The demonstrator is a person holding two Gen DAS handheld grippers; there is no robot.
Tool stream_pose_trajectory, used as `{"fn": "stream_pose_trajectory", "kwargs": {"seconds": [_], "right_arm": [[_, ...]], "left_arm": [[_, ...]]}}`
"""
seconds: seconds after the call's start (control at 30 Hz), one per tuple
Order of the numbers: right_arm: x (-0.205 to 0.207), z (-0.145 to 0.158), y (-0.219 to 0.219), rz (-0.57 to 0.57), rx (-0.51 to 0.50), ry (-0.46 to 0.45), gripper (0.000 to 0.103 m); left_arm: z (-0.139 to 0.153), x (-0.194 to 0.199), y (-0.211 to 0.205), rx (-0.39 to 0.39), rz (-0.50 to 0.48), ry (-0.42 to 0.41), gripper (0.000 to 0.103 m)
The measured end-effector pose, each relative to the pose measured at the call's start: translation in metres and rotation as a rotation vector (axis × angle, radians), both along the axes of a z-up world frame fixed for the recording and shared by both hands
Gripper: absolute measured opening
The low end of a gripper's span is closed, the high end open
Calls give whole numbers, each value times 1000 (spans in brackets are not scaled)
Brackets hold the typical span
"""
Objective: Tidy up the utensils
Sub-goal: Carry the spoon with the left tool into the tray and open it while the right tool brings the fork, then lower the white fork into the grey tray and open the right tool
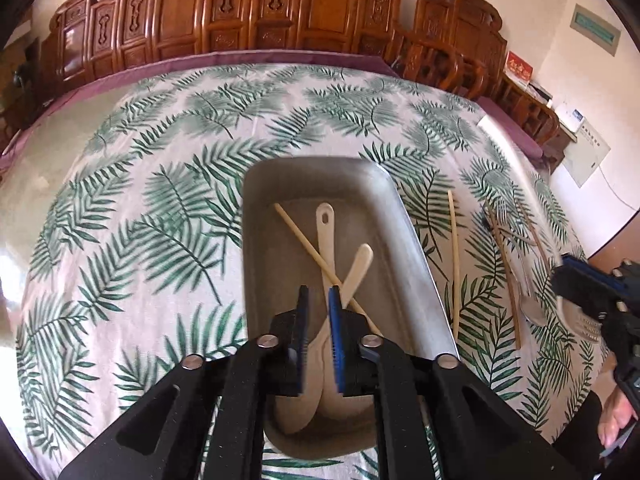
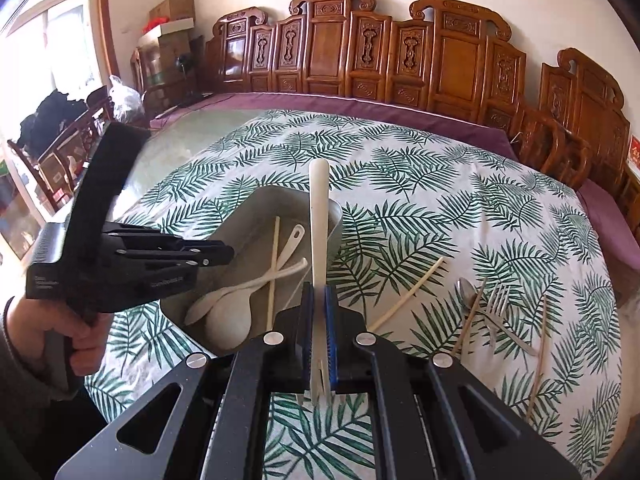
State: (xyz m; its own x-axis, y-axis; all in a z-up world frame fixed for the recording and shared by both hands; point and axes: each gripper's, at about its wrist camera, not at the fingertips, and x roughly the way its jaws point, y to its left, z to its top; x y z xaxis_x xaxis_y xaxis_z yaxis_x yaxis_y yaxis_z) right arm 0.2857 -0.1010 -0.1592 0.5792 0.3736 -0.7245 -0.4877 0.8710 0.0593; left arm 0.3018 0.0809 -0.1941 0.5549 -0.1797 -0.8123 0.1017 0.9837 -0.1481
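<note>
— Clamped between the right gripper [image 2: 319,308] pads, a cream plastic fork [image 2: 319,216] is seen, handle forward; the left gripper [image 1: 319,304] is slightly parted, nothing pinched, above the metal tray [image 1: 404,240].

— Two cream spoons [image 1: 326,240] and a chopstick [image 1: 304,240] are crossed inside; more chopsticks [image 2: 408,296] and a metal fork [image 2: 498,308] are scattered on the leaf-print cloth [image 1: 160,200]; carved chairs [image 2: 332,44] are ranged behind.

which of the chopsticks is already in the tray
The chopstick lying diagonally in the metal tray, crossed with the two cream spoons. The other chopsticks lie outside on the leaf-print cloth.
</note>
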Motion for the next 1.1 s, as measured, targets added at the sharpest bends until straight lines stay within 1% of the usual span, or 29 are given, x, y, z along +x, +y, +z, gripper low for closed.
{"fn": "stream_pose_trajectory", "kwargs": {"seconds": [0.03, 0.1, 0.17, 0.3, 0.37, 0.43, 0.5, 0.57, 0.6, 0.67, 0.77, 0.87, 1.1], "right_arm": [[0, 0, 1, 0, 3, 2, 7], [2, -2, 8, 2, 10, 8, 7], [4, -3, 13, 7, 15, 13, 7], [7, -4, 25, 16, 33, 22, 7], [9, -5, 32, 21, 40, 25, 7], [12, -7, 36, 24, 51, 33, 7], [15, -11, 41, 24, 66, 45, 7], [18, -13, 45, 23, 79, 56, 7], [20, -14, 47, 22, 84, 60, 7], [23, -18, 51, 22, 97, 70, 7], [28, -23, 58, 24, 111, 82, 7], [32, -29, 64, 26, 118, 98, 7], [41, -51, 78, 39, 124, 149, 7]], "left_arm": [[4, -2, 3, 1, 6, -11, 18], [11, -3, 9, -2, 18, -30, 23], [18, -4, 17, -23, 39, -50, 35], [29, -5, 32, -33, 69, -74, 43], [33, -5, 39, -30, 86, -84, 50], [36, -5, 44, -25, 100, -93, 53], [39, -5, 50, -16, 113, -103, 59], [42, -6, 55, -6, 125, -116, 69], [43, -6, 58, -1, 132, -122, 71], [45, -6, 63, 6, 143, -128, 78], [46, -6, 72, 9, 162, -136, 86], [46, -5, 77, 10, 173, -135, 92], [46, -5, 82, 1, 183, -135, 93]]}}
